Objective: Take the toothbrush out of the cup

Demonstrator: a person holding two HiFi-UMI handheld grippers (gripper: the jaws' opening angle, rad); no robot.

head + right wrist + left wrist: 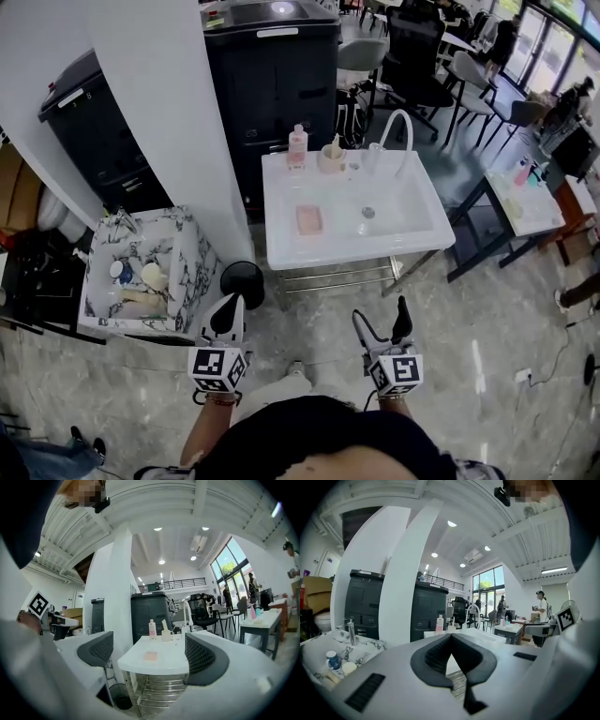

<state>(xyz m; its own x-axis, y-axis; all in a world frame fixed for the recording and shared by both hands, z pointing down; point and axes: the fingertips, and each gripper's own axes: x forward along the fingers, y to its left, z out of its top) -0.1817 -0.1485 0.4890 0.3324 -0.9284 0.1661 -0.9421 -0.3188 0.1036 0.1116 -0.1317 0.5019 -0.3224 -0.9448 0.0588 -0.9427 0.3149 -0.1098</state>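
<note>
A cream cup [331, 159] with a toothbrush [336, 143] standing in it sits at the back rim of the white sink table [356, 251]. The right gripper view shows the same cup [166, 635] and toothbrush [164, 624] far ahead. Both grippers hang low in front of the table, well short of it. My left gripper [231, 305] is shut with nothing in it, its pads [436, 656] meeting at the tips. With its jaws wide apart and empty, my right gripper [381, 311] is open and faces the table [154, 660].
A pink bottle [297, 145] stands left of the cup, and a curved white faucet [394, 131] to its right. A pink soap bar [309, 219] lies in the basin. A marble sink [187, 272] holding small items is at the left, beside a white pillar [159, 103]. Behind are black cabinets [272, 66].
</note>
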